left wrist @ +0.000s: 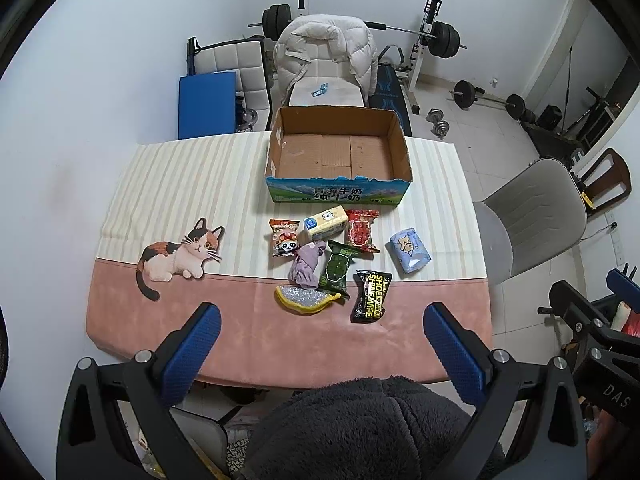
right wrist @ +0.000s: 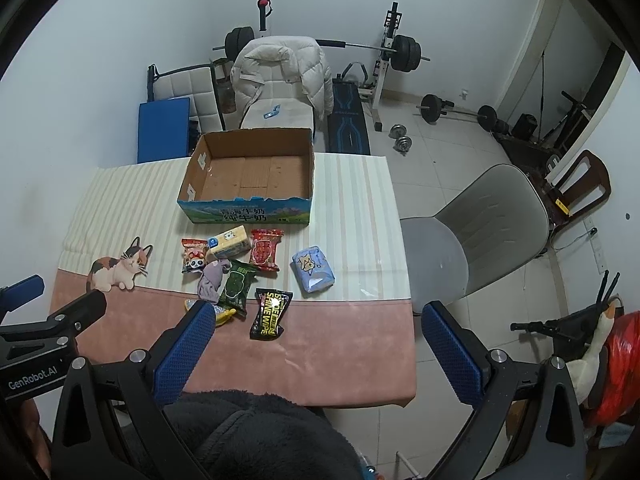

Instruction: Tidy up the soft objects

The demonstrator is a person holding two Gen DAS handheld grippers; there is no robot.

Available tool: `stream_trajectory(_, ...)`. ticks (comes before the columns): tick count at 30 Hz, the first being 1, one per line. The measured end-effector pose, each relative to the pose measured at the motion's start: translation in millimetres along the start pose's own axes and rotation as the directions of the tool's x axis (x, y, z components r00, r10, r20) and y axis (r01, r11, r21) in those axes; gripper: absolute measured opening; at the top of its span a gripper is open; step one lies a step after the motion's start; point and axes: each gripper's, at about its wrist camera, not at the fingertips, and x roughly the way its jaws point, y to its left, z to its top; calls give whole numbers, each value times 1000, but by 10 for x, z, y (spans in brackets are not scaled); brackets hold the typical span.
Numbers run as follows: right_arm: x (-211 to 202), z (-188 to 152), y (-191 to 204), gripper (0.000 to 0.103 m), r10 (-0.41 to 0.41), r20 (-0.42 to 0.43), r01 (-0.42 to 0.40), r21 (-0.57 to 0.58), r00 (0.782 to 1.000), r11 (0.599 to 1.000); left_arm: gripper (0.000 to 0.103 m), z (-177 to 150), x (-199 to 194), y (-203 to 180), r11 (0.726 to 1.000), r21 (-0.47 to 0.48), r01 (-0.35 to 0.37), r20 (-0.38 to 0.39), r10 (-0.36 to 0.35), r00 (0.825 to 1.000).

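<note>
An open cardboard box point(left wrist: 338, 182) point(right wrist: 246, 210) stands empty at the table's far middle. In front of it lie several soft items: a yellow tissue pack point(left wrist: 325, 222) point(right wrist: 229, 242), a red snack pack point(left wrist: 362, 230) point(right wrist: 264, 254), a panda snack pack point(left wrist: 284, 237) point(right wrist: 194, 260), a purple cloth point(left wrist: 306, 265) point(right wrist: 213, 280), a green pack point(left wrist: 338, 269) point(right wrist: 237, 287), a black wipe pack point(left wrist: 371, 297) point(right wrist: 271, 313), a blue tissue pack point(left wrist: 408, 251) point(right wrist: 312, 268) and a yellow sponge point(left wrist: 306, 299) point(right wrist: 222, 314). My left gripper point(left wrist: 322, 316) and right gripper point(right wrist: 318, 314) are open and empty, above the table's near edge.
The table point(left wrist: 168, 312) has a striped and pink cloth with a cat picture point(left wrist: 178, 256). A grey chair point(left wrist: 528, 216) point(right wrist: 480, 232) stands to the right. A chair with a white jacket point(left wrist: 326, 52) is behind the box. Weights lie on the floor point(left wrist: 486, 98).
</note>
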Motion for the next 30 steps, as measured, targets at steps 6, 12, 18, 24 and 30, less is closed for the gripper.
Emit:
stream_trajectory(6,1,-18,-11,103,2,1,-2,2,1000,1000,103,9,-14,-16,1000,6,-3,5,3,1000)
stream_trajectory(12,-16,-32,-26,103,-23,13,23,-3,1000,1000,103,21,15,-42,1000,4,21,7,-21,1000)
stream_trajectory(18,-9,-21,-20,103,-40,20,40,-12,999,999,103,4,32,-5,1000,-7,25,0,-25,1000)
stream_trajectory(24,-12,-18,-1,103,-46,26,47,-19,999,999,103,-26,39,33,1000,-10,22,-4,-22,1000)
stream_trajectory(30,-43,1,20,103,-38,38,39,-25,999,999,103,-30,-4,63,1000,-14,16,11,-16,1000)
